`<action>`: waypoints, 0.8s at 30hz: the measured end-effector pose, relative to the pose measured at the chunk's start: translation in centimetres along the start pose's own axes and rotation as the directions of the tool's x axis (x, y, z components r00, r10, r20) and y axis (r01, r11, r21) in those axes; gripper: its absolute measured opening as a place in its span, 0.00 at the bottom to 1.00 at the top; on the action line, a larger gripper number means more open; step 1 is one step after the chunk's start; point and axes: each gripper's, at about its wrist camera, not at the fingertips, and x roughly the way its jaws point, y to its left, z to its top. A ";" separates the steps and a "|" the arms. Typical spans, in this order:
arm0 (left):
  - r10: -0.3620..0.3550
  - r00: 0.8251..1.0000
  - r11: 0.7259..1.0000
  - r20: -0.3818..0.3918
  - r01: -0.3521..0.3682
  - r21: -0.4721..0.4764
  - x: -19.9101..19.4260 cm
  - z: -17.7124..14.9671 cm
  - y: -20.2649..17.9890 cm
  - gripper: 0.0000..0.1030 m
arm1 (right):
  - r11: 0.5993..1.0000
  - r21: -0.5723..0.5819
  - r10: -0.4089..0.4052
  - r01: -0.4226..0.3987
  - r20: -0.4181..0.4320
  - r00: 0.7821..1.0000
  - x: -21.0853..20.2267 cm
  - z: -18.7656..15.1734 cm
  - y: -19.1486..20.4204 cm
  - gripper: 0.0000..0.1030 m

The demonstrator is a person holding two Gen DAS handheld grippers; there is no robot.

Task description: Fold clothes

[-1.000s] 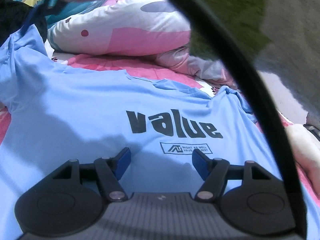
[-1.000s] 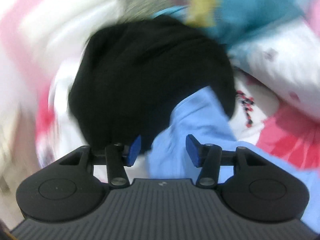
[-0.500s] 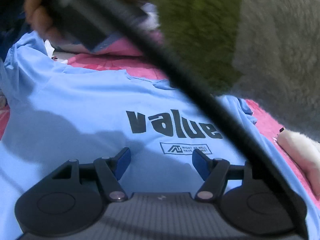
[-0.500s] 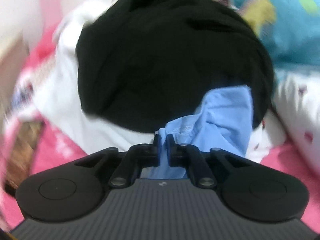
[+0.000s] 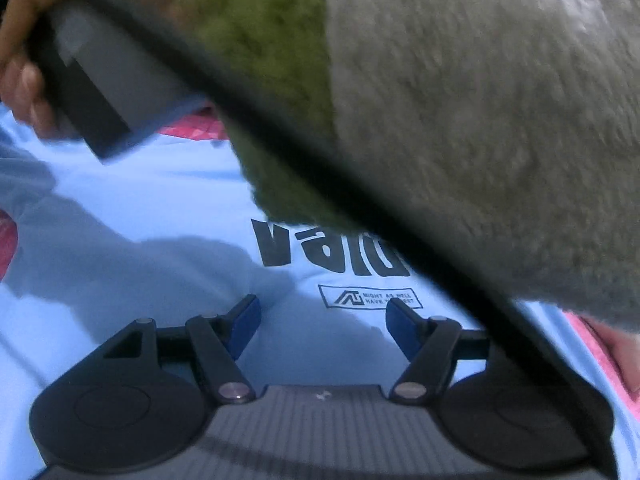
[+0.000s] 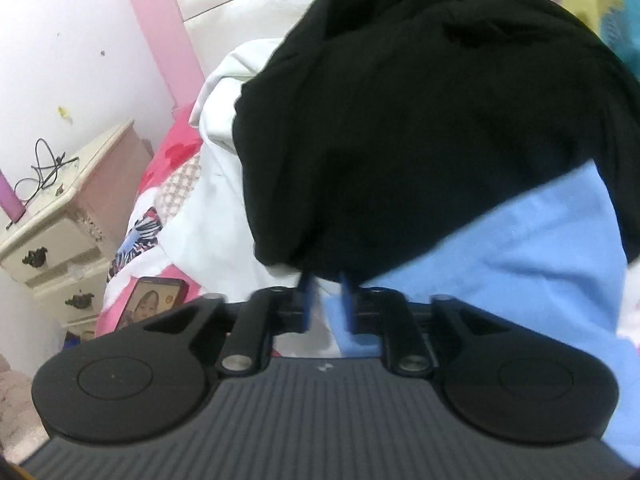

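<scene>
A light blue T-shirt (image 5: pixel 160 208) printed "value" lies spread on the bed. My left gripper (image 5: pixel 323 322) is open just above its lower front, empty. In the right wrist view my right gripper (image 6: pixel 326 300) has its jaws partly apart, a narrow gap between them, over the shirt's sleeve (image 6: pixel 520 248), which runs off to the right. A black garment (image 6: pixel 420 120) lies heaped right in front of the fingertips. The frame is blurred, so I cannot tell if the sleeve is still pinched.
A green and grey fuzzy sleeve (image 5: pixel 460 100), a black cable (image 5: pixel 360 208) and the hand holding the other gripper (image 5: pixel 24 68) cross the left wrist view. White bedding (image 6: pixel 208 208), a phone (image 6: pixel 154 300), a cream bedside drawer unit (image 6: pixel 52 220) at left.
My right gripper closed on the blue sleeve half a second ago; now its jaws stand a little apart and it has shifted. The arm and cable swept further across the left view.
</scene>
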 end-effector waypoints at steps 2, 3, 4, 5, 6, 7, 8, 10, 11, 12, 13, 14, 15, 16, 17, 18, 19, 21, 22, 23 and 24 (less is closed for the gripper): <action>-0.005 1.000 1.000 0.001 0.005 -0.006 0.0 0.0 0.1 0.69 | 1.000 0.001 0.014 -0.014 0.060 0.998 -1.5 0.8 0.0 0.35; -0.006 1.000 1.000 0.001 0.006 -0.007 -0.1 0.0 0.1 0.69 | 1.000 0.017 0.008 -0.010 0.109 0.994 -3.1 1.2 -0.3 0.39; -0.006 1.000 1.000 0.001 0.006 -0.007 -0.1 0.0 0.1 0.69 | 0.999 0.032 0.001 -0.006 0.158 0.987 -4.6 1.5 -0.6 0.44; -0.006 1.000 1.000 0.001 0.006 -0.007 -0.1 0.0 0.1 0.69 | 0.999 0.048 -0.008 -0.002 0.206 0.978 -6.2 1.9 -0.8 0.45; -0.006 1.000 1.000 0.002 0.006 -0.007 -0.1 0.0 0.1 0.69 | 0.997 0.075 -0.031 0.013 0.252 0.967 -8.3 1.9 -1.3 0.45; -0.007 1.000 1.000 0.002 0.008 -0.008 -0.2 0.0 0.1 0.69 | 0.994 0.102 -0.057 0.028 0.297 0.953 -10.5 1.9 -1.7 0.45; -0.009 1.000 1.000 0.002 0.009 -0.010 -0.2 0.0 0.1 0.69 | 0.989 0.131 -0.106 0.064 0.336 0.936 -13.1 1.4 -1.9 0.45; -0.013 1.000 1.000 0.003 0.013 -0.015 -0.2 0.0 0.1 0.69 | 0.972 0.194 -0.204 0.134 0.409 0.889 -18.2 0.4 -2.2 0.45; -0.016 1.000 1.000 0.004 0.016 -0.019 -0.2 0.0 0.2 0.70 | 0.957 0.227 -0.267 0.181 0.442 0.857 -21.1 -0.6 -2.3 0.45; -0.018 1.000 1.000 0.005 0.018 -0.023 -0.2 0.0 0.2 0.70 | 0.937 0.264 -0.330 0.227 0.465 0.822 -23.7 -1.8 -2.4 0.45; -0.020 1.000 0.999 0.006 0.020 -0.026 -0.2 0.0 0.2 0.70 | 0.913 0.304 -0.393 0.272 0.475 0.787 -26.2 -3.2 -2.3 0.45; -0.020 1.000 0.999 0.007 0.020 -0.027 -0.1 0.1 0.2 0.70 | 0.881 0.350 -0.459 0.317 0.477 0.750 -28.5 -4.7 -2.2 0.45; -0.020 1.000 0.999 0.008 0.020 -0.028 -0.1 0.1 0.2 0.70 | 0.846 0.394 -0.519 0.358 0.461 0.720 -30.4 -6.2 -2.1 0.45; -0.020 1.000 0.999 0.008 0.021 -0.030 0.0 0.2 0.2 0.70 | 0.812 0.433 -0.569 0.391 0.438 0.696 -32.0 -7.9 -2.1 0.45; -0.021 1.000 0.999 0.008 0.021 -0.034 -0.1 0.2 0.1 0.70 | 0.779 0.463 -0.610 0.423 0.402 0.683 -33.0 -9.6 -2.2 0.45; -0.022 1.000 0.999 0.008 0.023 -0.039 -0.2 0.2 0.2 0.70 | 0.743 0.492 -0.648 0.453 0.363 0.670 -34.0 -11.3 -2.3 0.45; -0.025 1.000 0.999 0.008 0.025 -0.047 -0.3 0.2 0.2 0.70 | 0.708 0.518 -0.677 0.480 0.304 0.670 -34.2 -12.8 -2.7 0.44; -0.027 1.000 0.998 0.008 0.028 -0.057 -0.3 0.2 0.3 0.70 | 0.680 0.529 -0.688 0.507 0.221 0.691 -32.9 -14.6 -4.0 0.42; -0.026 1.000 0.998 0.008 0.027 -0.056 -0.2 0.2 0.3 0.70 | 0.677 0.522 -0.682 0.519 0.181 0.708 -31.9 -15.1 -4.8 0.41; -0.024 1.000 0.998 0.008 0.025 -0.053 -0.2 0.1 0.3 0.70 | 0.674 0.515 -0.676 0.529 0.141 0.723 -30.9 -15.7 -5.5 0.41; -0.022 1.000 0.998 0.008 0.023 -0.050 -0.2 0.1 0.3 0.70 | 0.672 0.507 -0.669 0.540 0.101 0.737 -29.9 -16.2 -6.3 0.41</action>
